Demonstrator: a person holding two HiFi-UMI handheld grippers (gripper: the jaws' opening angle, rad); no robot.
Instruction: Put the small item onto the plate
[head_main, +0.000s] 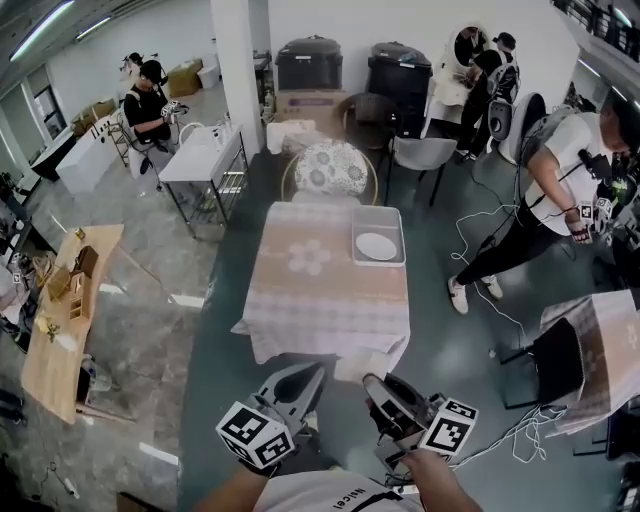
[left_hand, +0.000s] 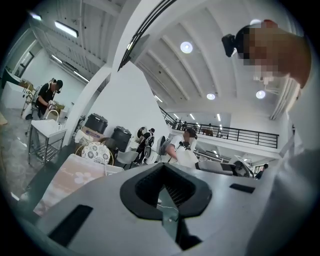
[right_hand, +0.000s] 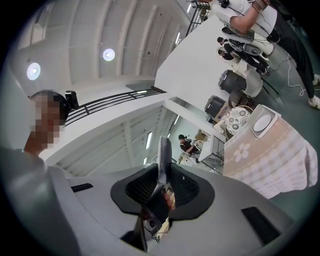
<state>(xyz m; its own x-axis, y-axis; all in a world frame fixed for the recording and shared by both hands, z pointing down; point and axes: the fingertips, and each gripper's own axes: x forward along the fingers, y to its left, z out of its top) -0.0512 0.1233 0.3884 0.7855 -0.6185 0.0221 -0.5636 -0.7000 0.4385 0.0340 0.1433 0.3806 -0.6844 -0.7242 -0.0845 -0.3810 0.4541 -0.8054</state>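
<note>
A white plate (head_main: 376, 246) lies in a clear tray (head_main: 358, 228) at the far right corner of the table with the pink chequered cloth (head_main: 310, 300). Both grippers hang close to my body, short of the table's near edge. My right gripper (head_main: 377, 386) is shut on a small thin item (right_hand: 163, 157) that stands edge-on between its jaws, grey above and dark with some red lower down. In the right gripper view, the plate (right_hand: 263, 123) appears far off at the right. My left gripper (head_main: 303, 374) is shut with nothing in it (left_hand: 167, 202).
A chair with a floral cushion (head_main: 331, 168) stands at the table's far side. A person (head_main: 555, 195) stands to the right among floor cables. A black chair (head_main: 555, 365) and another covered table (head_main: 605, 335) are at the right, a wooden bench (head_main: 70, 310) at the left.
</note>
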